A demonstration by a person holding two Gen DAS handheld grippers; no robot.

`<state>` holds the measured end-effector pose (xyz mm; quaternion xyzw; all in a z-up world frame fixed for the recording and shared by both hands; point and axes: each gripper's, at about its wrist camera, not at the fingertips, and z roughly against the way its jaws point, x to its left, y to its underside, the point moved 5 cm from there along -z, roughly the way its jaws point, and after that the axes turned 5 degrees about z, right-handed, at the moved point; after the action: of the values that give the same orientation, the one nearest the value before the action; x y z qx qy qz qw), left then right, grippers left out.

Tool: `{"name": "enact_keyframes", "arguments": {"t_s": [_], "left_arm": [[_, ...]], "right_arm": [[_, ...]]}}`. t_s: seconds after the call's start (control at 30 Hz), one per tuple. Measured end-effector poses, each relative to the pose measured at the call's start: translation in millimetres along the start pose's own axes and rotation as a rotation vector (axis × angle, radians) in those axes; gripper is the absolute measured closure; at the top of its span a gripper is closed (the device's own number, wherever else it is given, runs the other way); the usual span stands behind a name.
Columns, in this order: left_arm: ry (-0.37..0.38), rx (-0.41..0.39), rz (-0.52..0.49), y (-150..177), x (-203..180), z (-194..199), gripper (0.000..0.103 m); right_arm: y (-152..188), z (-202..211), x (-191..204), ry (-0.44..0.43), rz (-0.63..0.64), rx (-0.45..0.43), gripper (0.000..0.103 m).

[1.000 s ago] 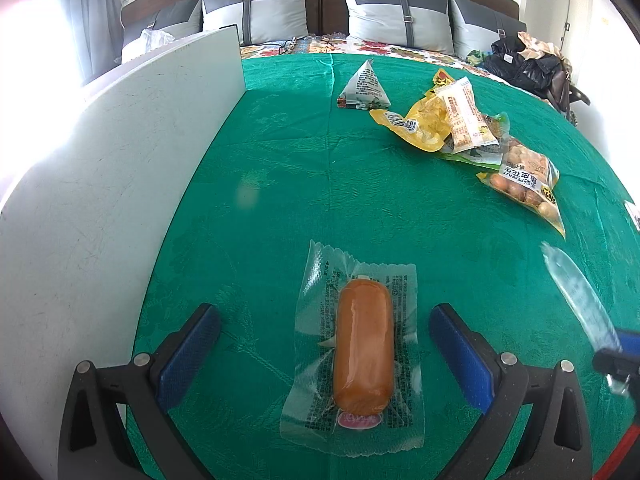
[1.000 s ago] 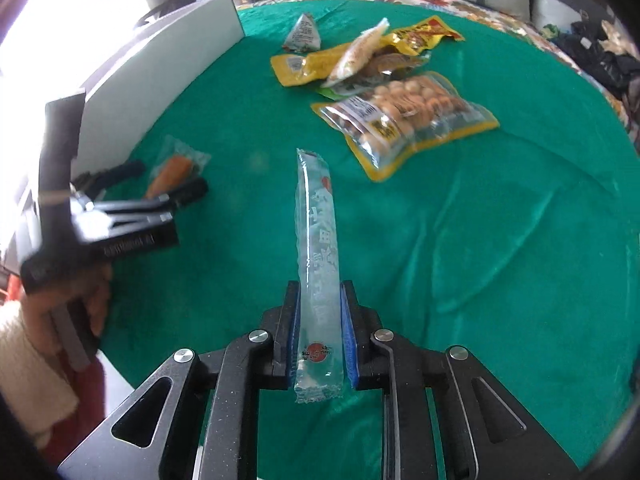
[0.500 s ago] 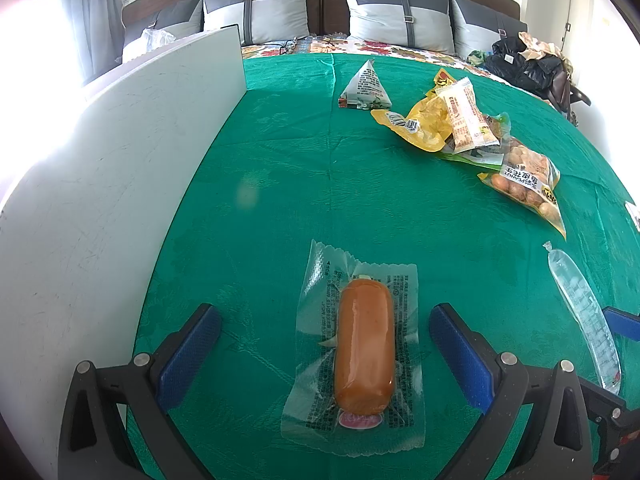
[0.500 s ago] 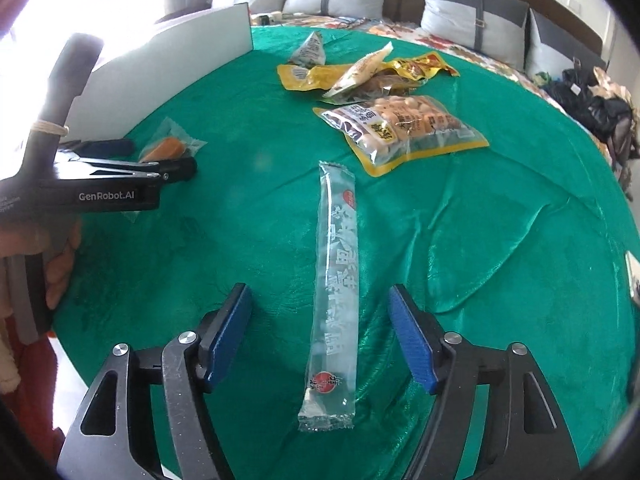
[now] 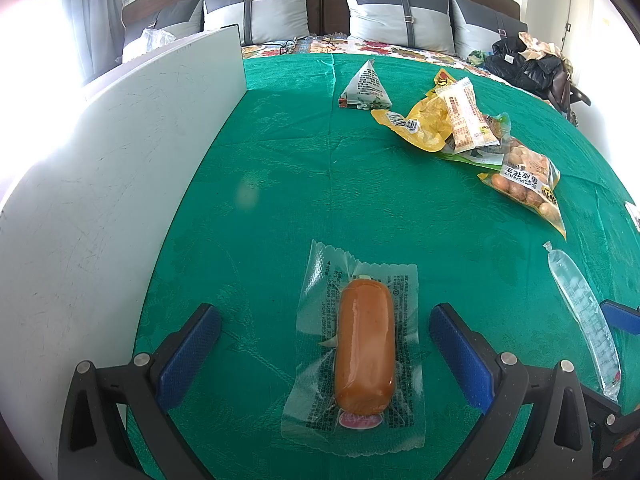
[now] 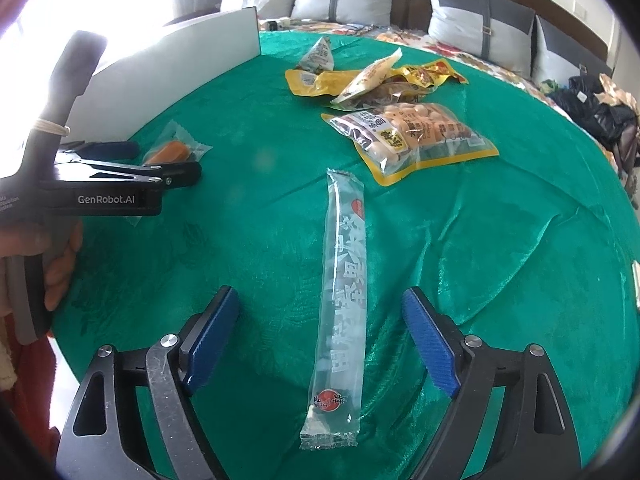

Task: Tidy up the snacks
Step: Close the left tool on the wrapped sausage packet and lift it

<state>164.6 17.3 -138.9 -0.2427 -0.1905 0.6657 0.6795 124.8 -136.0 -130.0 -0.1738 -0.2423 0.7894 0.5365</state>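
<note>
An orange sausage in a clear wrapper (image 5: 362,354) lies on the green cloth between the open fingers of my left gripper (image 5: 326,348); it also shows in the right wrist view (image 6: 170,152). A long clear snack stick packet (image 6: 344,296) lies flat between the open fingers of my right gripper (image 6: 320,336), untouched; it shows at the right edge of the left wrist view (image 5: 584,314). Further back lie a peanut bag (image 6: 408,132), yellow packets (image 6: 320,80) and a triangular pack (image 5: 366,86).
A white board (image 5: 120,152) stands upright along the left edge of the green cloth (image 5: 320,168). Pillows (image 5: 396,12) and a dark bag (image 5: 528,66) lie beyond the cloth. The left gripper's body (image 6: 100,196) sits at the left in the right wrist view.
My right gripper opened and let the long clear packet down flat on the cloth, then drew back slightly. The left gripper and sausage have not moved.
</note>
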Motion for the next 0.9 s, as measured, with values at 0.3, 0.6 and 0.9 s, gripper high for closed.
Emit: {"name": "enact_keyframes", "arguments": {"t_s": [0.3, 0.6, 0.9], "left_arm": [[0.000, 0.000, 0.000, 0.0, 0.1, 0.1, 0.000], [-0.002, 0.001, 0.000, 0.4, 0.4, 0.4, 0.000], [0.033, 0.156, -0.066, -7.4, 4.4, 6.1, 0.042]], "right_arm": [[-0.1, -0.8, -0.4, 0.001, 0.001, -0.004, 0.015], [-0.7, -1.3, -0.6, -0.001, 0.003, -0.003, 0.015], [-0.4, -0.9, -1.1, -0.005, 0.005, -0.001, 0.015]]}}
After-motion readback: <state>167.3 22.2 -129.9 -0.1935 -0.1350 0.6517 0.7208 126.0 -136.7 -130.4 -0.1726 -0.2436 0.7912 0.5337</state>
